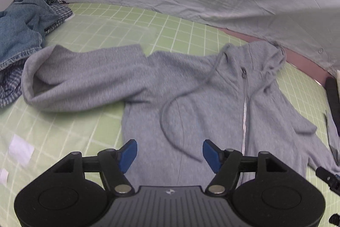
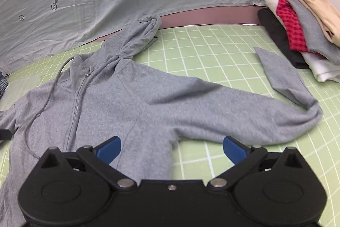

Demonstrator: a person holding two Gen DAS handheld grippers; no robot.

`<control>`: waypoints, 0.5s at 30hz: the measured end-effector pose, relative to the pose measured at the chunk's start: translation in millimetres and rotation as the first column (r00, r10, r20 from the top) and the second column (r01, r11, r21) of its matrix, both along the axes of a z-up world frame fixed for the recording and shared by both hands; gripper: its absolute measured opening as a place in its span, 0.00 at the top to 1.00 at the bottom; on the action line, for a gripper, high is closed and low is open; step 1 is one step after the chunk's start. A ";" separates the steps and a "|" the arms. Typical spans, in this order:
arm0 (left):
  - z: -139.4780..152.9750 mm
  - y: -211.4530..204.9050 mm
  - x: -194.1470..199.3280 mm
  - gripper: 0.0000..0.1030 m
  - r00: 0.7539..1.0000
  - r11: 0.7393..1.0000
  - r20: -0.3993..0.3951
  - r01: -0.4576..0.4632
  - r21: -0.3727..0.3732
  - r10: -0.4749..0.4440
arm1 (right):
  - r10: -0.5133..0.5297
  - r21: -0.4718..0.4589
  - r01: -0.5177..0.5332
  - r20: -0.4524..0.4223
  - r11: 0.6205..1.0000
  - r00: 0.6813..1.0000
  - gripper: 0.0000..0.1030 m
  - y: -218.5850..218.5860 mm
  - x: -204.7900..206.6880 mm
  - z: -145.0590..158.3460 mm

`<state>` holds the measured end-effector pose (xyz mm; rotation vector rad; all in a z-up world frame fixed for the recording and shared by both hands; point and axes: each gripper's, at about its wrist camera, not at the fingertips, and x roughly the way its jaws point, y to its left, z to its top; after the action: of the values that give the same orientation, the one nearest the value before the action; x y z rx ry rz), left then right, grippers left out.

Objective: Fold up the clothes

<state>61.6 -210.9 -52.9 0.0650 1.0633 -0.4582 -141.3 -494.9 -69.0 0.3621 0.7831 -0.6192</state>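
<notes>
Hoodie (image 2: pixel 119 103) flat, zipper up, centre frame on green worktop (image 2: pixel 212 52). Left gripper (image 1: pixel 169 154) and right gripper (image 2: pixel 171 148) both spread, empty, above the lower body. Right sleeve (image 2: pixel 244 116) runs rightward, nearer the right gripper; hood at top.

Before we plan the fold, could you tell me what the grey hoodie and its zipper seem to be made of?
Grey hoodie: looks like soft, matte heathered knit, likely cotton fleece; it drapes limply. Zipper: shiny silver teeth, probably metal, possibly plastic.
</notes>
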 end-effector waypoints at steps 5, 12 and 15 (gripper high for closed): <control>-14.8 11.1 -41.2 0.33 0.997 0.998 -0.054 0.051 0.039 -0.049 | -0.051 -0.054 0.049 -0.036 0.997 0.998 0.00 20.2 -42.6 5.9; -22.2 -2.9 -85.2 0.33 0.993 0.992 -0.070 0.104 0.076 -0.098 | -0.105 -0.001 0.105 -0.042 0.994 0.994 0.00 24.1 -108.0 0.7; -19.7 -18.7 -104.3 0.32 0.994 0.991 -0.043 0.099 0.087 -0.096 | -0.113 0.019 0.113 -0.031 0.993 0.993 0.00 5.6 -126.4 -2.7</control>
<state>-42.7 -229.6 -72.6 0.1885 1.1221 -0.5017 -267.7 -489.2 -71.7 0.4188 0.8022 -0.7245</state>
